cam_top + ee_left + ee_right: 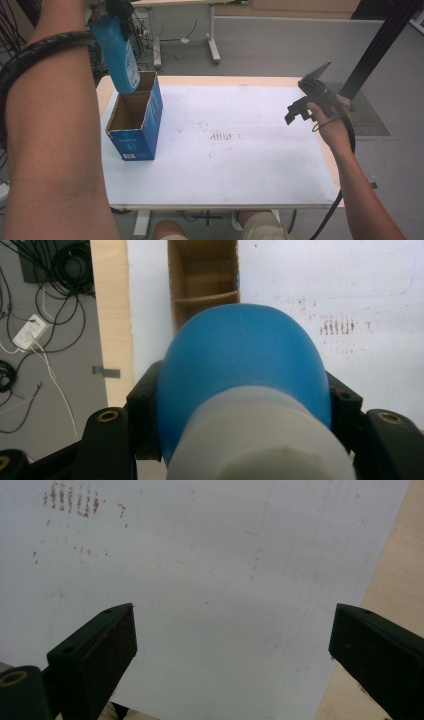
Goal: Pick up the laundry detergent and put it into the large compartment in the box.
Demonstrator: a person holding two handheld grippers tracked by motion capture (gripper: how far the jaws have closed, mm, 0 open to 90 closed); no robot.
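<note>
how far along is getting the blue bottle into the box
Done: the left gripper is shut on the blue bottle, lifted off the table. In hand: the bottle's base hangs over the open top of the blue cardboard box, not yet seated inside. Left: lower it in and let go. The right gripper waits open above the white mat.

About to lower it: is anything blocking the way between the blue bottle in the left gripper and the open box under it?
Nothing visible. The blue bottle, clamped in the left gripper, hangs right over the open box; its top is open. The left gripper view shows only a cardboard divider inside.
</note>
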